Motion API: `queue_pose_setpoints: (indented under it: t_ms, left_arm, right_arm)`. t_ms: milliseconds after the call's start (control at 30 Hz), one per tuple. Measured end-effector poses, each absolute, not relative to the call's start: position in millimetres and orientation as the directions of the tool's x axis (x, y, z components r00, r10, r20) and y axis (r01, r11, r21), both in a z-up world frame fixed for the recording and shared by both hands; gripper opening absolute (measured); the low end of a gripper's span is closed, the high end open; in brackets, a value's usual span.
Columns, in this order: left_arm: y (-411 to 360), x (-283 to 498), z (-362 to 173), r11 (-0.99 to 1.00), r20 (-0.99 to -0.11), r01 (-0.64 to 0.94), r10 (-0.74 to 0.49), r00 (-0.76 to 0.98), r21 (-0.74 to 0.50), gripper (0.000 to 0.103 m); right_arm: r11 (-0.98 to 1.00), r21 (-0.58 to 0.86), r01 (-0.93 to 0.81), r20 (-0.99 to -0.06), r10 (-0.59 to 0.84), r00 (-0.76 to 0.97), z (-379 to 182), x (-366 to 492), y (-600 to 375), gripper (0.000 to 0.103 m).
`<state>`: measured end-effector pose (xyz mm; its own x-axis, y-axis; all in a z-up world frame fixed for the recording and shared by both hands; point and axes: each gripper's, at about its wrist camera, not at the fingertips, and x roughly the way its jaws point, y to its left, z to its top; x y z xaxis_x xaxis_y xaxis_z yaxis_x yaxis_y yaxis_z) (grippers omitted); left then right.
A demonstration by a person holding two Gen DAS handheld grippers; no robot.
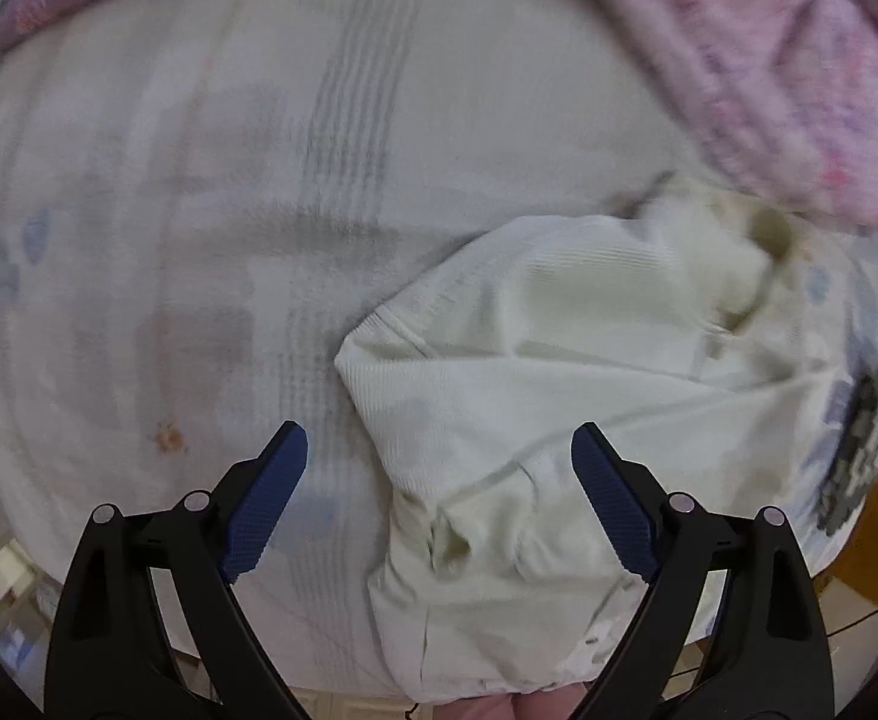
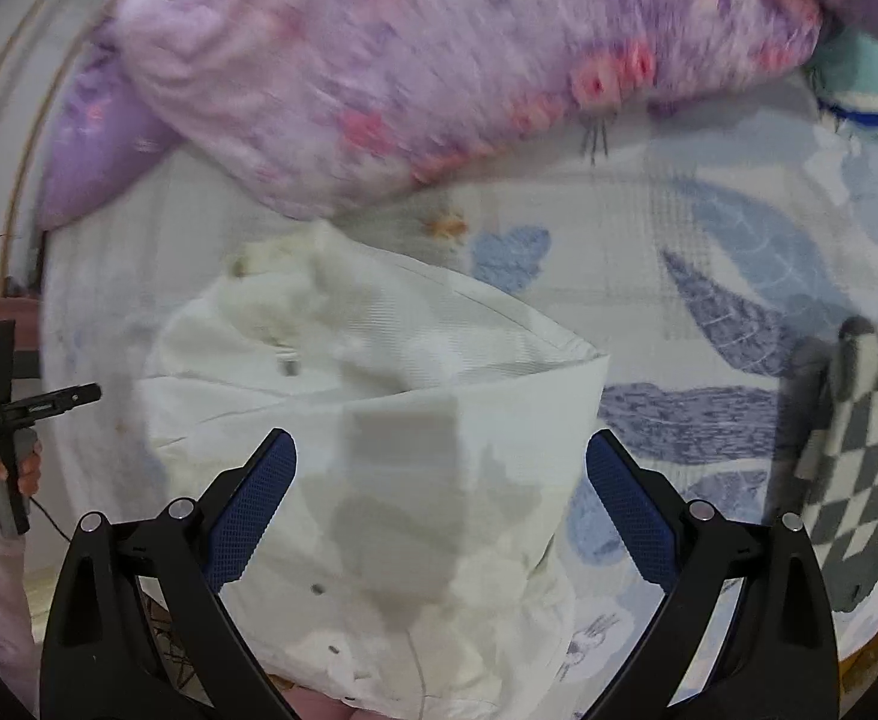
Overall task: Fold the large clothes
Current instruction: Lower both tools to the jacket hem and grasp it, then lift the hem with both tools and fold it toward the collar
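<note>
Ribbed white fabric makes up the large garment (image 1: 559, 396), which is seen crumpled and partly folded on a pale printed bedsheet (image 1: 198, 240) near the bed's front edge. A fine knit ridging is visible across its surface, with raised seams and soft, rounded folds; small metal snaps or eyelets can be made out lower down in the right wrist view (image 2: 378, 480). The left gripper (image 1: 439, 498) is held spread wide above the garment's edge, nothing caught between its blue dimpled pads (image 1: 264, 504). The right gripper (image 2: 442, 504) is likewise parted and empty over the cloth. A fluffy pink and purple blanket (image 2: 439, 72) is bunched at the far side, and a checked grey and white cloth (image 2: 853, 450) lies to the right, cut off by the lens rim. Motion blur softens most detail, so the garment's collar area cannot be read clearly. At the left edge of the right wrist view, a hand (image 2: 6, 471) gripping a handle is glimpsed.
</note>
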<state>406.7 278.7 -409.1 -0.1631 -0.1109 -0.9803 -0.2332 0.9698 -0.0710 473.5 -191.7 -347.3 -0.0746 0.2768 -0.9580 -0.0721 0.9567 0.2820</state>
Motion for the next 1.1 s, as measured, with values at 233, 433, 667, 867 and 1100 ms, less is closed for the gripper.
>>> queue_pose_setpoints:
  t_ms: [233,433,667,867,1100]
  left_arm:
    - [286,424,-493,0.973,-0.963,-0.231,-0.071,-0.26,-0.009,0.09]
    - [286,419,-522,0.977,-0.981,-0.207,0.008,-0.196,0.049,0.088]
    - [298,410,-496,0.97,-0.985,-0.228,-0.119,-0.129,-0.087,0.014]
    - [301,400,-463,0.972,-0.993,-0.227,-0.081,-0.088,-0.059,0.012]
    - [310,381,-414,0.976,-0.995,-0.204,-0.085,-0.045,-0.074,0.012]
  right_arm:
    - [0.973,0.228,-0.035,-0.957,0.217,-0.191,-433,504,-197,0.094]
    - [0.979,0.184,-0.086,-0.957,0.159,-0.243,-499,505,-184,0.094]
    - [0.995,0.1,-0.011,-0.979,0.097,-0.182,-484,497,-201,0.017]
    - [0.992,0.096,-0.081,-0.988,0.085,-0.13,-441,485,-197,0.014]
    - [0.991,0.1,-0.093,-0.993,0.094,-0.072,-387,463,-199,0.013]
